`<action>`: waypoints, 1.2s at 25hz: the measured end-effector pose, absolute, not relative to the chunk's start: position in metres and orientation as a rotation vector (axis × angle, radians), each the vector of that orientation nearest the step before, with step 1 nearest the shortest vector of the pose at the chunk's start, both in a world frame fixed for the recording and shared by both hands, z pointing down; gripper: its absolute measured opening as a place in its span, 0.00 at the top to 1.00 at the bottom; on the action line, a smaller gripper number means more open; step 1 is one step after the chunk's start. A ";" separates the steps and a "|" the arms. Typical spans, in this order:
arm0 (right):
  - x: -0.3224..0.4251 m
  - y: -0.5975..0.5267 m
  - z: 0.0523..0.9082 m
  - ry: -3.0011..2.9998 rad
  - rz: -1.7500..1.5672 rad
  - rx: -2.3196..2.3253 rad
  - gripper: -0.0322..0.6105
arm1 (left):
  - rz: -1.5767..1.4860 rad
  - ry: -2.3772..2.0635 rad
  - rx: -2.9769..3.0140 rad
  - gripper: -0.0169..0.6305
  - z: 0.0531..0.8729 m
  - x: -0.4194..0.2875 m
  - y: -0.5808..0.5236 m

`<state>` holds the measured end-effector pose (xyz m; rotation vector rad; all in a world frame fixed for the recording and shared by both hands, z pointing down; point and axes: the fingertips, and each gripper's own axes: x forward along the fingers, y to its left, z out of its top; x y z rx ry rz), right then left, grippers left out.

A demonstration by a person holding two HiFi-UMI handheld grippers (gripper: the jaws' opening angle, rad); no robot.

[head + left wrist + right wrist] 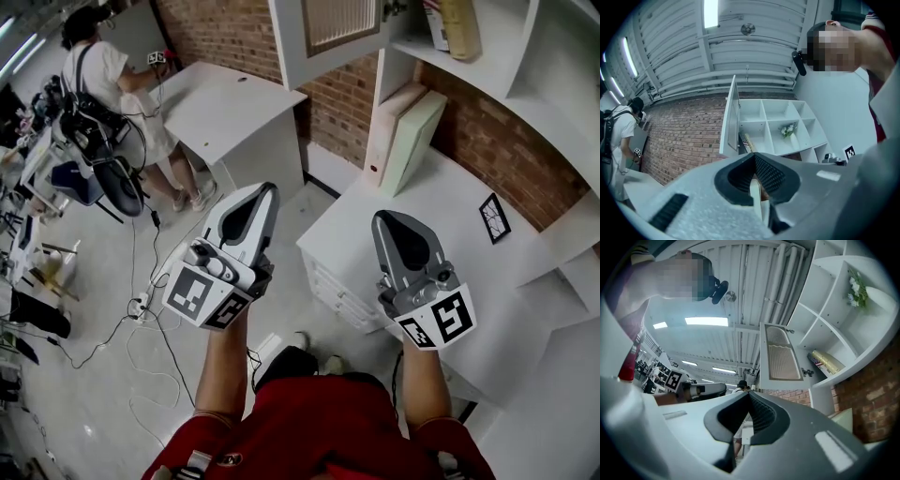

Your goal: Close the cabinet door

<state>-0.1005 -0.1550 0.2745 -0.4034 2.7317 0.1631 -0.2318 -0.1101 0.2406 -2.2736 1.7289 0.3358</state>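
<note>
Cabinet door (330, 33) stands swung open at the left end of the white shelf unit (497, 70), above the counter (450, 206). Well below it are the left gripper (265, 190) and right gripper (383, 218), both with fingers (774, 174) together and empty.

My head view cuts the cabinet door (330, 28) off at the top; I can't identify the rolled item (827, 363) right of it.

A lab-like workroom: brick wall (506, 141), white desks (230, 103), floor cables (164, 337), ceiling strip lights (711, 13).
</note>
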 end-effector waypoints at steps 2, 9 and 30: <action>-0.108 -0.163 0.277 2.737 0.174 -0.426 0.93 | 0.335 1.712 -2.278 0.97 0.236 -0.242 -0.126; -0.139 -0.191 0.270 2.723 0.229 -0.506 0.93 | 0.343 1.651 -2.309 0.97 0.218 -0.279 -0.178; -0.182 -0.240 0.276 2.677 0.329 -0.828 0.93 | 0.559 1.208 -2.614 0.76 0.191 -0.322 -0.273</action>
